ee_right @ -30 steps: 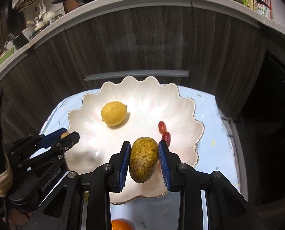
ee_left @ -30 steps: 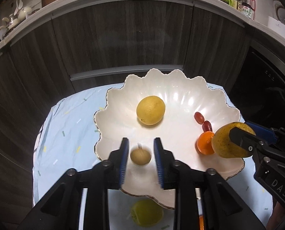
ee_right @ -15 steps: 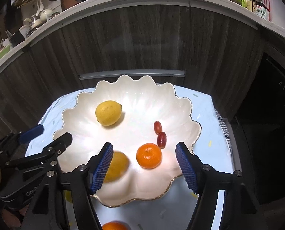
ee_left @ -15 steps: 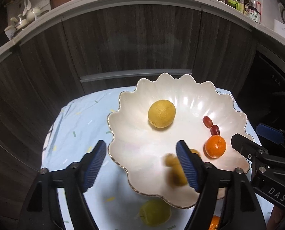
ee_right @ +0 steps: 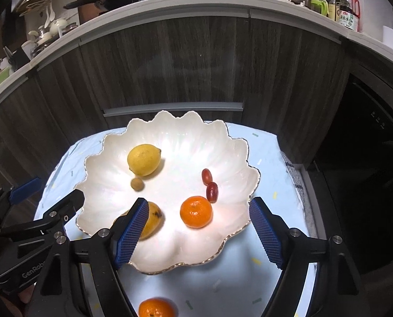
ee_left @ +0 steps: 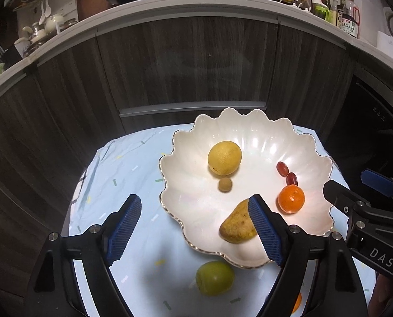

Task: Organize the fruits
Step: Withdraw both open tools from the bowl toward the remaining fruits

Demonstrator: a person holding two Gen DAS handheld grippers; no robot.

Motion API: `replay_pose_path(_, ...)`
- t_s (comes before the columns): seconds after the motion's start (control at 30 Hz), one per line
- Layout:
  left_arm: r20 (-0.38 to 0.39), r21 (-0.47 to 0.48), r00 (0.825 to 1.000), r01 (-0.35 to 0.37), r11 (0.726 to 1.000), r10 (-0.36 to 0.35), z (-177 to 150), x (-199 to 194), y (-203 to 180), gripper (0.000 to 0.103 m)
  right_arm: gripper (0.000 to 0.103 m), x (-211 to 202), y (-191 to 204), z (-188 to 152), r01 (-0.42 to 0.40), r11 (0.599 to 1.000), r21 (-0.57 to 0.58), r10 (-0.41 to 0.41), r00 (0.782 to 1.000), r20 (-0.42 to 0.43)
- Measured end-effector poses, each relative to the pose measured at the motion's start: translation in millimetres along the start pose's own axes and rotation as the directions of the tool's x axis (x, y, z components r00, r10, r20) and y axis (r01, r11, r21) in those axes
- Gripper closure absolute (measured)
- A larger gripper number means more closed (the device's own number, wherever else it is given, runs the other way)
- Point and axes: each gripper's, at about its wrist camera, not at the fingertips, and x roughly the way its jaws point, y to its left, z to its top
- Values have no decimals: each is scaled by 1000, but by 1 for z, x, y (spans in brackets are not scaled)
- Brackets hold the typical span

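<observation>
Tablecloth (ee_left: 133,169) pale blue; dark cabinets (ee_left: 186,66) behind; both grippers (ee_left: 193,227) (ee_right: 199,229) released, empty.

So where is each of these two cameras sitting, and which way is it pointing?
Left wrist: sits on the left gripper, looking forward and down at the white bowl; its own blue-padded fingers show, and the right gripper at the right edge.
Right wrist: sits on the right gripper, facing the same bowl; its own fingers show, the left gripper at the left edge.
Shared: bowl, lemon, mango, orange, cabinets.
</observation>
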Motion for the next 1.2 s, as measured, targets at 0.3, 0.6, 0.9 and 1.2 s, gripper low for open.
replay_pose_path(0.3, 20, -4, 1000, -2, 1000, 2, -10, -27, 3, 19, 24, -22, 3, -7, 7, 1000, 2, -7, 1000, 23)
replay_pose_path(0.6, 34, -14, 999, -8, 1000, 8, -25, -53, 9, 19, 24, -44, 8, -23, 21, 1000, -7, -21, 999, 39)
replay_pose_path(0.9, 30, -26, 999, -9, 1000, 10, -40, -68, 15, 19, 24, -55, 13, -36, 33, 999, -25, -32, 999, 41)
replay_pose_path(1.2, 23, -33, 1000, -16, 999, 17, -55, -75, 22, 19, 24, -61, 21, -50, 27, 999, -41, -26, 999, 37)
